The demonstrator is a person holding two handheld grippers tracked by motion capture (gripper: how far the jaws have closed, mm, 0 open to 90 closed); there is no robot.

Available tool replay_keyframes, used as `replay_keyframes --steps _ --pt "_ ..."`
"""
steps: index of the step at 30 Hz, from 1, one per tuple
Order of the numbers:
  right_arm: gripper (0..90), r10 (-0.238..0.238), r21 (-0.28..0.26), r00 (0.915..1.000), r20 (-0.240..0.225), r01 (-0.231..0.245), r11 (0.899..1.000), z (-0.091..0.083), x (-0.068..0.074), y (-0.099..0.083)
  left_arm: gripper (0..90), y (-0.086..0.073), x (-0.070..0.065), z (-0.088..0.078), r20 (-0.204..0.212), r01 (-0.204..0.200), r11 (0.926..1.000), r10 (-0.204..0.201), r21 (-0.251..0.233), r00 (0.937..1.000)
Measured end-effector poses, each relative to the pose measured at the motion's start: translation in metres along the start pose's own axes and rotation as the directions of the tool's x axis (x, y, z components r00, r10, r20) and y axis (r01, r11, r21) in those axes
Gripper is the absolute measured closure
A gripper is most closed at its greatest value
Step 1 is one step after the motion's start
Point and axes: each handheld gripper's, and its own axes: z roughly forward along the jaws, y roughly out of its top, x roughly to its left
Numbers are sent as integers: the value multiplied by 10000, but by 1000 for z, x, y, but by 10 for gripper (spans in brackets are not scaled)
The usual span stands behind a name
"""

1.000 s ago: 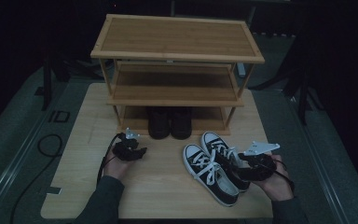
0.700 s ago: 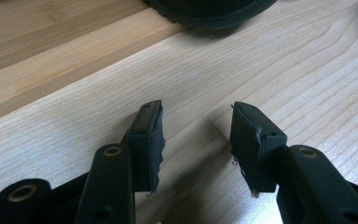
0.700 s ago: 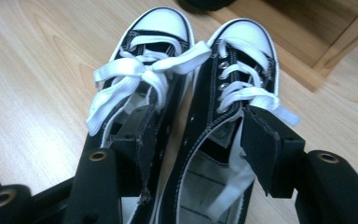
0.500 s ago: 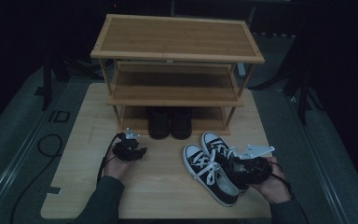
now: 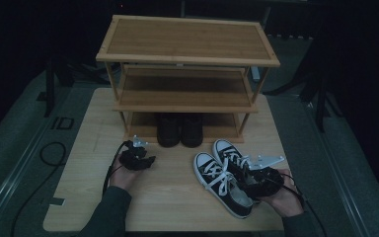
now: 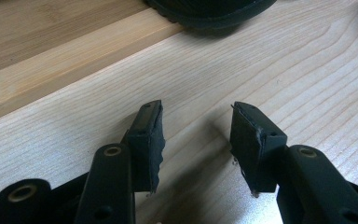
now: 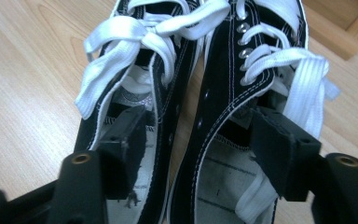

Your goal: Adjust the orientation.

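A pair of black sneakers with white laces (image 5: 222,183) lies side by side on the wooden table (image 5: 177,212), at the right front. My right gripper (image 5: 254,180) is at their heels. In the right gripper view one jaw sits inside each shoe, and the gripper (image 7: 198,149) straddles the inner walls of the left sneaker (image 7: 168,93) and the right sneaker (image 7: 228,84). Its jaws have just been opening, and the pads stand off the walls. My left gripper (image 5: 145,161) rests low over the table at the left, and in its own view this gripper (image 6: 196,140) is open with nothing between its jaws.
A three-shelf wooden shoe rack (image 5: 187,49) stands at the back of the table. A pair of dark shoes (image 5: 180,129) sits on its lowest level; a dark sole (image 6: 209,9) and the rack's bottom board (image 6: 51,60) lie just ahead of the left gripper.
The right hand has shifted slightly at the sneakers' heels. The left hand has kept still.
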Motion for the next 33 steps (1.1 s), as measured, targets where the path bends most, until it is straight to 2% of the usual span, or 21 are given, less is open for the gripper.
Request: replay_keyframes --steps 10,17,23,28,33 --pt "321 150 135 9998 -130 -149 9998 13 0 3 542 0 0 0 -5 -56 10000 56 43 10000" --pt "455 114 529 9999 -80 -109 9985 28 0 10 542 0 1 0 8 -51 10000 51 49 10000" --pt "527 13 589 9999 -103 -7 9983 32 -1 12 542 0 0 0 -23 -67 10000 67 51 10000" --pt "520 71 737 9998 -160 -59 9973 34 -3 13 540 0 0 0 -45 -78 9999 78 67 10000" --pt "517 -156 1111 9999 65 148 9937 39 0 17 540 0 0 0 -39 -79 9999 79 67 10000"
